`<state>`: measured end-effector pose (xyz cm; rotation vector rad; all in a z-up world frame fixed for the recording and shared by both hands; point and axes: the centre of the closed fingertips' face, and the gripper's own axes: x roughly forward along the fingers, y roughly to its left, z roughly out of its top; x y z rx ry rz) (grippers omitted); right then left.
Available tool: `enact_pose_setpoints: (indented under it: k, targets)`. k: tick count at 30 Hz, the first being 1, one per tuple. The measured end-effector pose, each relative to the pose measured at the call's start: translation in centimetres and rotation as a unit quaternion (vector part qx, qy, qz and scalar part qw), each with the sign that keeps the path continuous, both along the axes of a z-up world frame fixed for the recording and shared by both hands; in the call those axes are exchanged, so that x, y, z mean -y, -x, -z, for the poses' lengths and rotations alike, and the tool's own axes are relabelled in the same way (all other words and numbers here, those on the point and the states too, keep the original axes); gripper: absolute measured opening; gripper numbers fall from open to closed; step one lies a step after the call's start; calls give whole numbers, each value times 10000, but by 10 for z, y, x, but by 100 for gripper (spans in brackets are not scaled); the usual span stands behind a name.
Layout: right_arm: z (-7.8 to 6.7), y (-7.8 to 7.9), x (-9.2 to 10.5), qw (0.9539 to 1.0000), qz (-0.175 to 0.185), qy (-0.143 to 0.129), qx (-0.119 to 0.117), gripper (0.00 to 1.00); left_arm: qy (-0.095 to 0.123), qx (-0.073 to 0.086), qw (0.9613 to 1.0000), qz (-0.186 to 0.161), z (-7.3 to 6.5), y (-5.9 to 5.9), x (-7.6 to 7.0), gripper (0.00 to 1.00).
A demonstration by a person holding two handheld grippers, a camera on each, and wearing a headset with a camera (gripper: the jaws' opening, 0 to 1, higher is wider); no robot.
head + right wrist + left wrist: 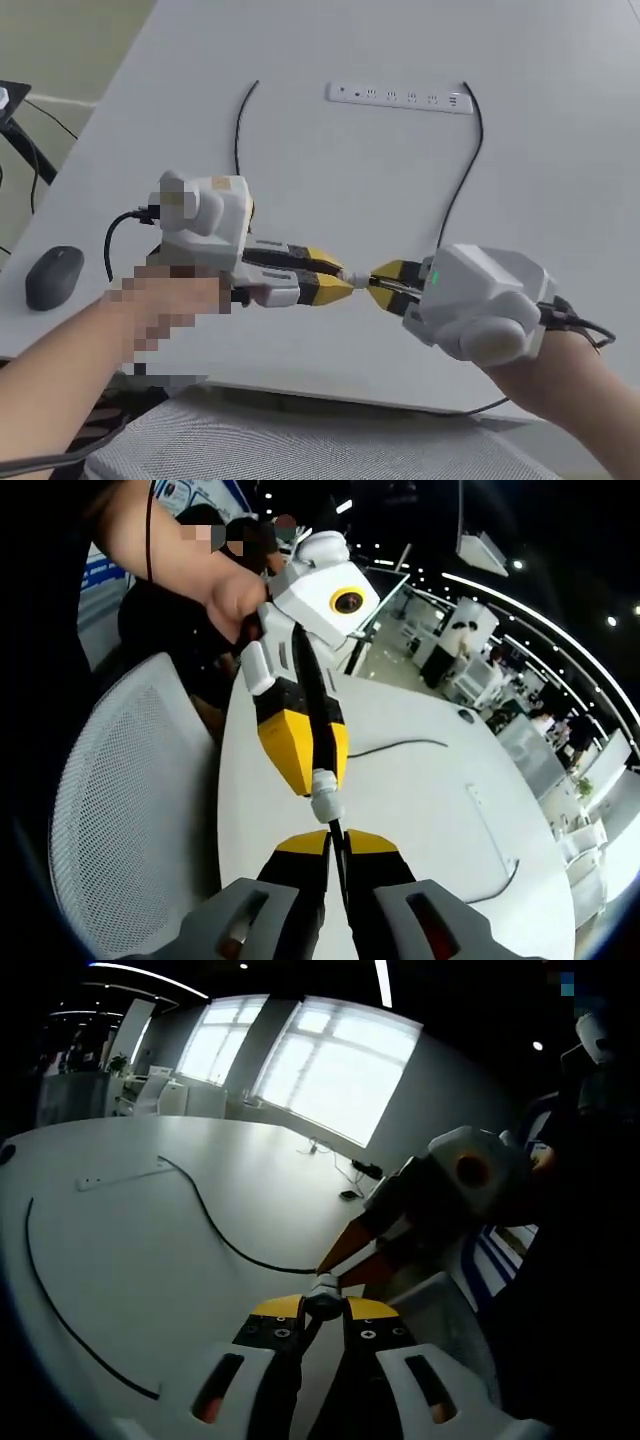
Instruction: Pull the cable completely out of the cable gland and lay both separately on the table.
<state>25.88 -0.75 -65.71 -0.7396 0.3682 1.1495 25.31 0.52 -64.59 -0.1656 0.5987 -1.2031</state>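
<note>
Looking from the left side of the table, I am seeing a dark mouse sitting far to the left of the power strip and much nearer to me than it. A loose black cord is lying just left of the power strip. I am holding the left gripper above the table's near edge, on my side of the power strip and a little left of it, pointing right. Its jaws are clamping the white cable gland, which is hanging in the air, almost straight toward me from the power strip. A thin black cable is running out of the gland into the right gripper, whose jaws are pressing together on that cable. That gripper is pointing left, tip nearly touching the gland. The power strip's own cord is curving from the strip's right end toward me.
</note>
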Motion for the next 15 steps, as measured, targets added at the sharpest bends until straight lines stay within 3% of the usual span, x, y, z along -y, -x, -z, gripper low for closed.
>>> enact_pose_setpoints:
  k: [9,11,15]
  targets:
    - [0,-4,6,9990,250,-279,-242,0,7,27,10000,-32,-2,-2,3,15]
    - [3,-4,10,9990,314,-193,-241,0,-16,32,10000,-29,-1,-2,3,15]
    - [3,-6,16,9982,417,-290,-331,0,6,16,10000,-44,-3,-1,0,15]
